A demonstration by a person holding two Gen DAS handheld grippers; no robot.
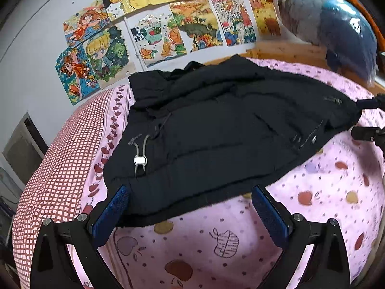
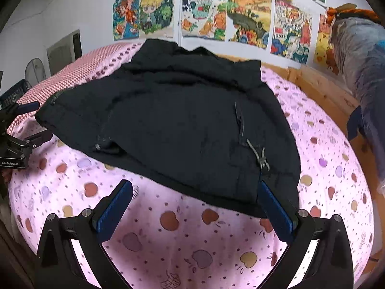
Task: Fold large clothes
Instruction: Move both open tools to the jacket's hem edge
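Note:
A large black padded jacket [image 1: 216,130] lies spread flat on a pink apple-print bedsheet [image 1: 216,245]; it also shows in the right wrist view [image 2: 173,125]. A drawcord with a white toggle [image 1: 140,160] lies near its hem. My left gripper [image 1: 190,204] is open and empty, its blue pads [image 1: 113,212] straddling the jacket's near hem at its left corner. My right gripper [image 2: 195,200] is open and empty at the hem's right corner; it also shows at the right edge of the left wrist view [image 1: 368,120]. The left gripper shows at the left edge of the right wrist view [image 2: 24,125].
A red-checked pillow or cover [image 1: 53,173] lies left of the jacket. A wall of colourful drawings [image 1: 168,29] is behind the bed. A wooden bed frame [image 2: 320,82] and a plastic-wrapped blue-grey bundle [image 1: 336,31] stand at the right.

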